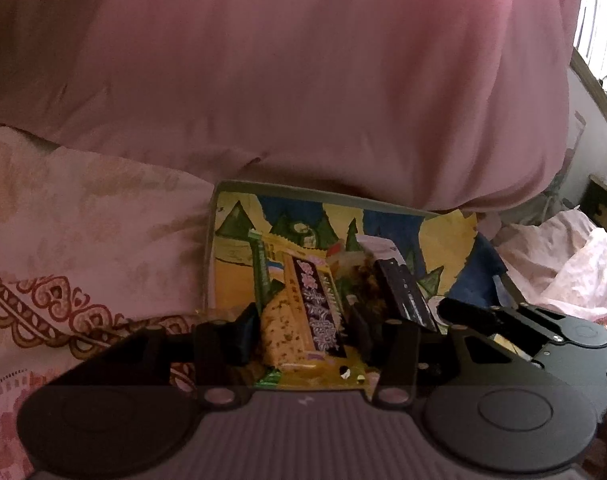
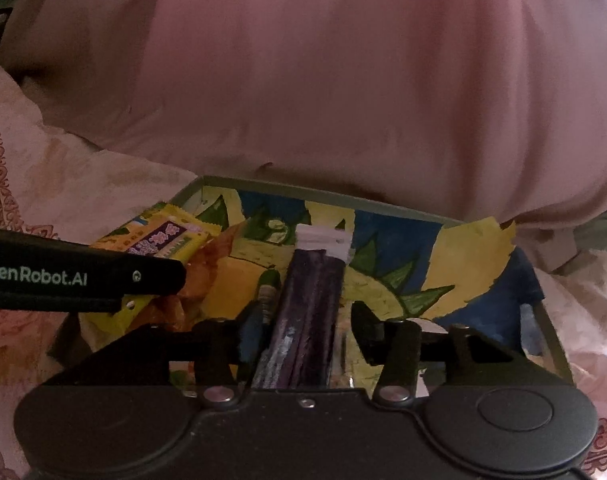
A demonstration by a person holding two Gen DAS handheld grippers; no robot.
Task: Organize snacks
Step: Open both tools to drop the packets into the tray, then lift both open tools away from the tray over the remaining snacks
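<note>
A shallow box (image 1: 335,194) with a painted yellow, blue and green bottom lies on the bed. My left gripper (image 1: 303,330) is open around a yellow snack packet with a purple label (image 1: 315,304) inside the box; whether the pads touch it I cannot tell. My right gripper (image 2: 307,322) is open, and a dark purple snack packet with a white end (image 2: 309,296) lies between its fingers without visible pad contact. That dark packet shows in the left wrist view (image 1: 403,284). The left gripper's arm (image 2: 83,276) and the yellow packet (image 2: 163,236) show at the left of the right wrist view.
A big pink pillow (image 1: 303,72) rises right behind the box. A patterned pink bedsheet (image 1: 63,248) lies to the left. An orange wrapper (image 2: 207,264) lies in the box's left part. Rumpled sheet (image 1: 563,264) and a window (image 1: 599,20) are at the right.
</note>
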